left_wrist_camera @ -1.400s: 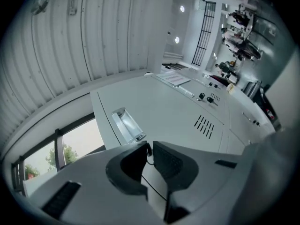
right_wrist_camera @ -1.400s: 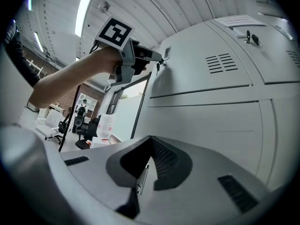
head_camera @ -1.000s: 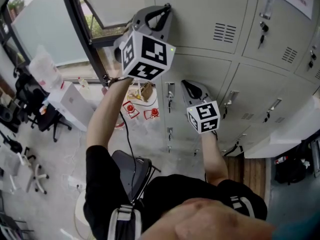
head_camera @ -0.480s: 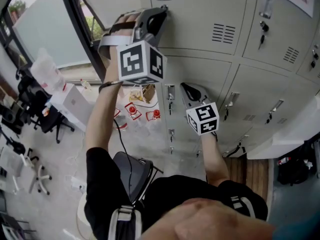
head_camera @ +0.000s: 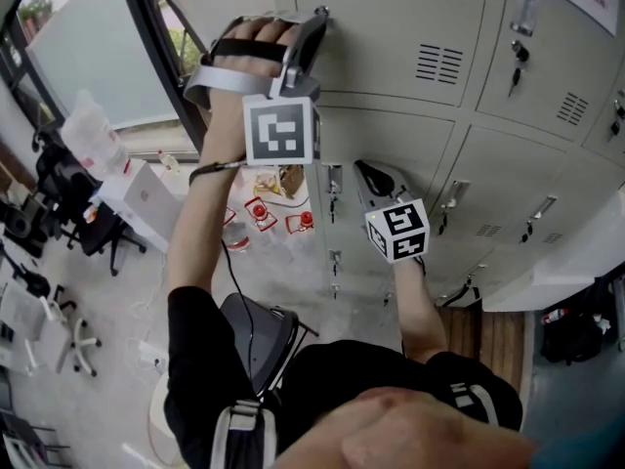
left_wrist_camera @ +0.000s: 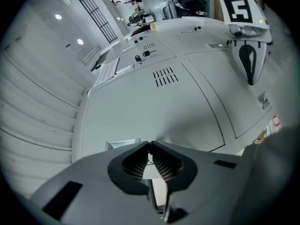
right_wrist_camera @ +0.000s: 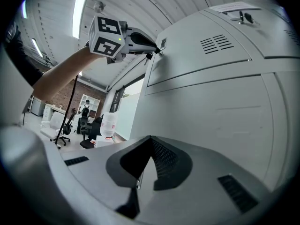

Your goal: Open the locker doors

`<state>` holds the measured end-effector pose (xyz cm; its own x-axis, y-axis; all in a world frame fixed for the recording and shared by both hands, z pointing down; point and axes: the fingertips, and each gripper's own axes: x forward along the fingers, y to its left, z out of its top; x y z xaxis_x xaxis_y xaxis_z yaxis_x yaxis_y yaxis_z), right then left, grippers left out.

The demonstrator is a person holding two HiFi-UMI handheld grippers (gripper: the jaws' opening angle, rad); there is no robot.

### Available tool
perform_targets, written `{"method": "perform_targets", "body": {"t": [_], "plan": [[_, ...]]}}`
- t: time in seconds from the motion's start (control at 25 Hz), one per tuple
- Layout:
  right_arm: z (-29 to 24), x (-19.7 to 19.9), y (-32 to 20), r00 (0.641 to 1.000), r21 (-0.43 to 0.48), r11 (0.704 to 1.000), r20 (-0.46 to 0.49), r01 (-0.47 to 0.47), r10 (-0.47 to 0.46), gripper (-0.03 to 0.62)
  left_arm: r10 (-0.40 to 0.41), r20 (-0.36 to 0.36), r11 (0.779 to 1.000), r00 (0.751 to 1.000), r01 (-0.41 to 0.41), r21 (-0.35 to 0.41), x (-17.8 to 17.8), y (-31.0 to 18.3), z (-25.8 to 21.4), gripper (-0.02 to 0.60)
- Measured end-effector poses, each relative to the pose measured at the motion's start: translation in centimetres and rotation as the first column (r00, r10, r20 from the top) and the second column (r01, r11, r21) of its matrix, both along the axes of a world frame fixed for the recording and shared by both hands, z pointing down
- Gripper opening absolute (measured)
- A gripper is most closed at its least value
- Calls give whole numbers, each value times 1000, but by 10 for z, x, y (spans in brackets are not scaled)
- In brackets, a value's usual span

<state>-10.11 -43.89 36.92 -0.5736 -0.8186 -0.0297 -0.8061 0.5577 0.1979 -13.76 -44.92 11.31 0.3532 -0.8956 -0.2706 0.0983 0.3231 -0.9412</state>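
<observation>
Grey locker doors (head_camera: 410,27) fill the wall ahead. My left gripper (head_camera: 320,18) is raised to the top-left door, its jaws closed on a small key (right_wrist_camera: 159,53) in that door's lock, beside a metal latch plate (left_wrist_camera: 123,144). In its own view the left gripper (left_wrist_camera: 150,146) has its tips together against the door (left_wrist_camera: 154,107). My right gripper (head_camera: 363,169) is lower, shut with nothing in it, its tip close to the door below. The right gripper (right_wrist_camera: 149,142) faces a plain door panel (right_wrist_camera: 225,116). That door's handle (head_camera: 333,179) is just left of it.
A dark window frame (head_camera: 156,57) runs along the lockers' left edge. Office chairs (head_camera: 59,203), a white box (head_camera: 137,198) and small items on the floor (head_camera: 273,198) lie below left. A black stool (head_camera: 259,335) stands by my legs. Keys hang in other locks (head_camera: 515,57).
My left gripper has rolled in place at the lock, so its marker cube now faces up squarely and the hand lies over the top. The right gripper has stayed still.
</observation>
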Motion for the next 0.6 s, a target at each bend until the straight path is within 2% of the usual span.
{"method": "perform_targets", "body": {"t": [0.16,0.4,0.6], "plan": [[0,0,0,1000,-3,1000,-2,1,-1,15,2,-12,1000,1000,-2,5,0,-1,2,31],[4,1,-2,1000,-15,1000,-9,2,-2,15,76,-95,996,993,-73,43,0,3,-1,32],[9,-1,-2,1000,-40,999,5,23,-23,15,194,-230,979,954,-204,-18,-1,12,-2,47]]}}
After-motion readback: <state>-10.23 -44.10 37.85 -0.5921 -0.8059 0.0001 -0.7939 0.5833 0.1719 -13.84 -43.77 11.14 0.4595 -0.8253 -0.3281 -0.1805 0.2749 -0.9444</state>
